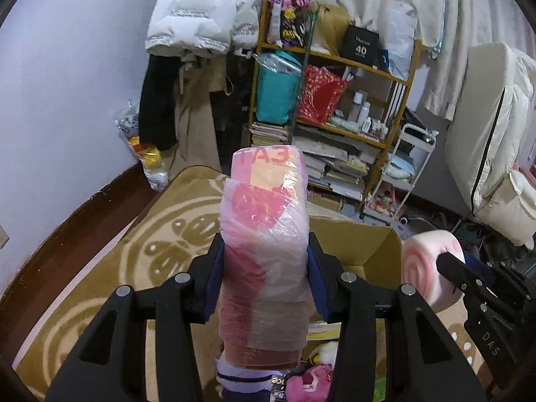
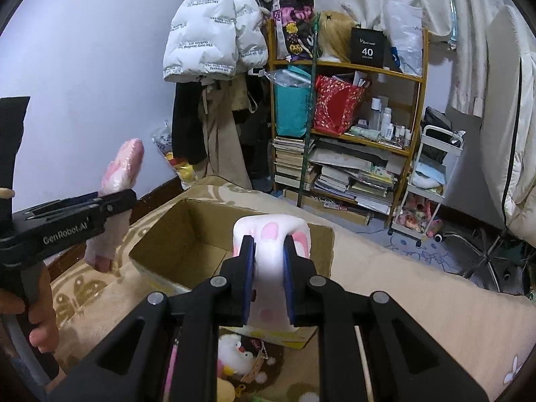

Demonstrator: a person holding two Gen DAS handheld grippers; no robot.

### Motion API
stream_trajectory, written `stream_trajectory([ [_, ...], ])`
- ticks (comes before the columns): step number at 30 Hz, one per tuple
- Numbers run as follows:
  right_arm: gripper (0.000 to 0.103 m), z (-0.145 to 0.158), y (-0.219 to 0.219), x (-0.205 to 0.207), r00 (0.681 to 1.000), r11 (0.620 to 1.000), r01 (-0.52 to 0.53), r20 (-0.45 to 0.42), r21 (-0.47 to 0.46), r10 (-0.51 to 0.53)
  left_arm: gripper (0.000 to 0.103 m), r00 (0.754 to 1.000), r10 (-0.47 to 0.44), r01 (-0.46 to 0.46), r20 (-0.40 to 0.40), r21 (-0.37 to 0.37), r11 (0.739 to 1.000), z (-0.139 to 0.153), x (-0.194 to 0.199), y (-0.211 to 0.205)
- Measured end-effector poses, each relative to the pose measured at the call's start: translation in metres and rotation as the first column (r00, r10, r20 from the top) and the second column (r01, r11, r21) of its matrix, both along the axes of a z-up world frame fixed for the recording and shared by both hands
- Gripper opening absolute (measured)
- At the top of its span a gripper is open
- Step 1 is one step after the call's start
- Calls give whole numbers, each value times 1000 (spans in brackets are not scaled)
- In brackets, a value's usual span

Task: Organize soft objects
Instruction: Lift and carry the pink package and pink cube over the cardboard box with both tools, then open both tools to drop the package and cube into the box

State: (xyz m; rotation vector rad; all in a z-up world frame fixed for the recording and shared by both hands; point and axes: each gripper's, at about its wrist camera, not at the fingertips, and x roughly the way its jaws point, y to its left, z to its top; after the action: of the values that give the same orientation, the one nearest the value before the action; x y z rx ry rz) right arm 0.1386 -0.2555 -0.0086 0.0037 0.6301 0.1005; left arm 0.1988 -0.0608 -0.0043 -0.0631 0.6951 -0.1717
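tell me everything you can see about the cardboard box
The cardboard box is plain brown corrugated card, open at the top with its flaps up. It sits on the beige patterned blanket. Its inside looks mostly bare, the floor partly hidden. Nothing grips it; the white and pink plush is held in front of it.

A tall pink and cream soft roll (image 1: 264,244) wrapped in clear plastic stands upright, off the blanket, above the near edge of an open cardboard box (image 2: 201,234). A white plush (image 2: 271,268) with pink paw marks hangs beside it, squeezed narrow at its middle, above the same box.
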Motion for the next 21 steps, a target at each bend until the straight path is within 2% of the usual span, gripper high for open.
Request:
stream_trajectory([
  [2, 17, -3, 0, 11, 1000, 1000, -3, -12, 0, 3, 44, 1000, 6, -6, -4, 57, 998, -4, 6, -9],
  [5, 17, -10, -5, 23, 999, 999, -1, -47, 38, 3, 44, 1000, -21, 22, -11, 79, 997, -11, 9, -17],
  [8, 18, -17, -8, 31, 997, 996, -12, -74, 88, 19, 44, 998, -36, 41, -53, 93, 995, -19, 13, -23],
  [12, 20, -24, -5, 32, 995, 997, -10, -93, 73, 17, 45, 991, -28, 41, -128, 104, 994, -29, 21, -27],
  [15, 24, -27, -6, 36, 994, 999, 18, -109, 44, -13, 45, 989, -4, 21, -149, 111, 994, -34, 21, -24],
  [16, 24, -26, -7, 35, 994, 999, 21, -107, 41, -16, 48, 988, -5, 21, -151, 103, 994, -36, 20, -23],
  [17, 24, -25, -8, 34, 995, 999, 25, -102, 43, -20, 59, 989, -7, 21, -151, 89, 996, -36, 19, -21],
  [19, 25, -22, -11, 34, 995, 998, 27, -95, 56, -22, 74, 993, -10, 18, -119, 63, 998, -32, 16, -17],
  [21, 28, -21, -13, 36, 995, 997, 27, -103, 70, -20, 80, 993, -3, 12, -115, 83, 996, -30, 15, -15],
])
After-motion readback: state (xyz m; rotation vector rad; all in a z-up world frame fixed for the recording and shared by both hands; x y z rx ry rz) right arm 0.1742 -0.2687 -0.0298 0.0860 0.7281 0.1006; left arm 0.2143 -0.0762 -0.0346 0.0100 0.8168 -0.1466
